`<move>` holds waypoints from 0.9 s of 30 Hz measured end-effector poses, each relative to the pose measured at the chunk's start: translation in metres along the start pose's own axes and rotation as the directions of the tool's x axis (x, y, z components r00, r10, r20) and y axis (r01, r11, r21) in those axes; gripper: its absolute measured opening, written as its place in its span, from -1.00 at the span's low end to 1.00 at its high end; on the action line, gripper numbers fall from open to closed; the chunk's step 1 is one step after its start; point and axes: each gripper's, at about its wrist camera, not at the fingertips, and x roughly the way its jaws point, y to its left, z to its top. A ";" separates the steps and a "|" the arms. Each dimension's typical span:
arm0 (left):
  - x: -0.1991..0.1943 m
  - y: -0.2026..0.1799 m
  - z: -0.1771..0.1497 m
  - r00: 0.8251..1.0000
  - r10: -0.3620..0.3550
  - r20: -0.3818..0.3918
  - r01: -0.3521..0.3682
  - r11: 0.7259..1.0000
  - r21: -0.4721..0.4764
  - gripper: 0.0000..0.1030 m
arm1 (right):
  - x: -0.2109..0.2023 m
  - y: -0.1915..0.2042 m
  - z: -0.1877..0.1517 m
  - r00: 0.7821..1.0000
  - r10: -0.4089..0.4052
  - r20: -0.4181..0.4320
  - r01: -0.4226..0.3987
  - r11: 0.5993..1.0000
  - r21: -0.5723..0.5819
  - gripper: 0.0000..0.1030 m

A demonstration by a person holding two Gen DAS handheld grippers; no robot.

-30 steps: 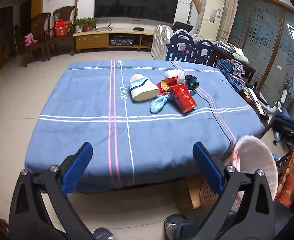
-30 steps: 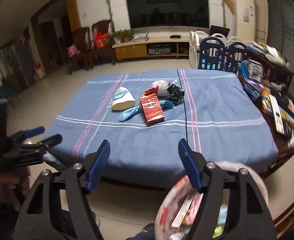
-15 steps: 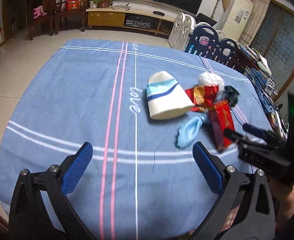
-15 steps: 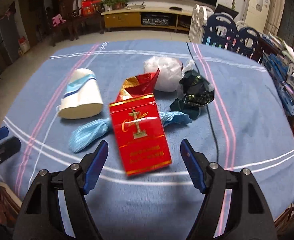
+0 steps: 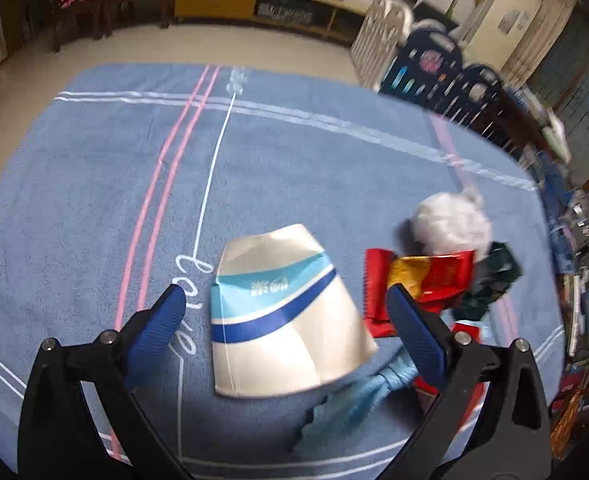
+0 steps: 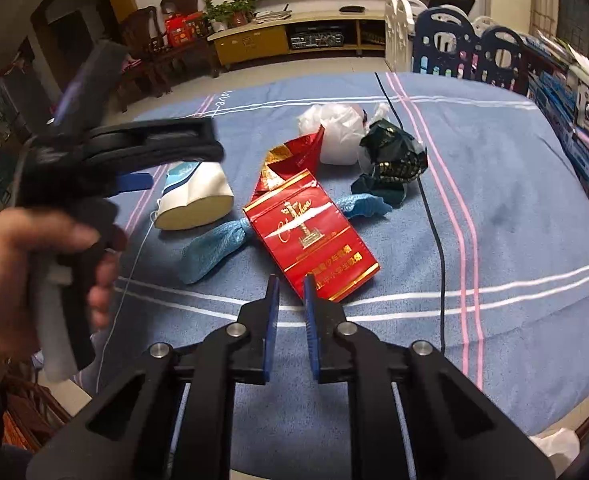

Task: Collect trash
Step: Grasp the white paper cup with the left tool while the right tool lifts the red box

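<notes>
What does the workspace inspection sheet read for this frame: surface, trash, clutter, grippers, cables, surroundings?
Surface: blue striped cloth over the table.
Job's things: paper cup on its side; red carton flat; red wrapper; white bag; dark wrapper; blue net partly under the carton.
Clutter: nothing seen.
Grippers: left gripper open, fingers either side of the cup; right gripper nearly shut at the carton's near corner, grip not confirmed.
Cables: black cable across the cloth.
Surroundings: TV cabinet, playpen fence, chairs.
</notes>
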 end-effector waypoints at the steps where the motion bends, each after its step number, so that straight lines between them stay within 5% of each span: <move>1: 0.006 -0.001 0.001 0.999 0.035 -0.014 -0.035 0.999 0.003 0.93 | 0.000 -0.001 0.001 1.000 0.003 0.003 -0.003 1.000 -0.008 -0.68; 3: 0.021 0.002 0.002 0.995 0.089 -0.053 -0.089 0.996 -0.009 0.94 | 0.000 -0.002 0.001 1.000 0.008 0.014 -0.007 1.000 -0.029 -0.08; 6: 0.032 0.008 0.000 0.991 0.114 -0.070 -0.116 0.993 -0.023 0.94 | 0.000 -0.004 0.007 0.999 -0.014 0.051 0.018 0.998 -0.068 0.35; 9: 0.028 -0.003 -0.001 0.990 0.132 -0.058 -0.129 0.991 0.043 0.88 | 0.014 -0.002 0.014 1.000 -0.019 0.011 0.020 0.993 -0.120 0.35; 13: 0.006 -0.002 -0.006 0.994 0.105 -0.016 -0.103 0.991 0.082 -0.37 | 0.045 0.005 0.021 0.994 -0.097 -0.041 0.084 0.968 -0.236 0.35; 19: -0.057 0.042 -0.034 0.998 -0.002 0.066 -0.004 0.996 0.094 -0.41 | 0.053 -0.002 0.020 0.996 -0.067 -0.059 0.061 0.992 -0.106 0.18; 27: -0.199 0.058 -0.100 0.953 -0.155 0.259 0.127 0.984 0.123 -0.41 | -0.078 0.025 0.001 0.985 0.073 0.155 -0.087 0.992 0.087 0.13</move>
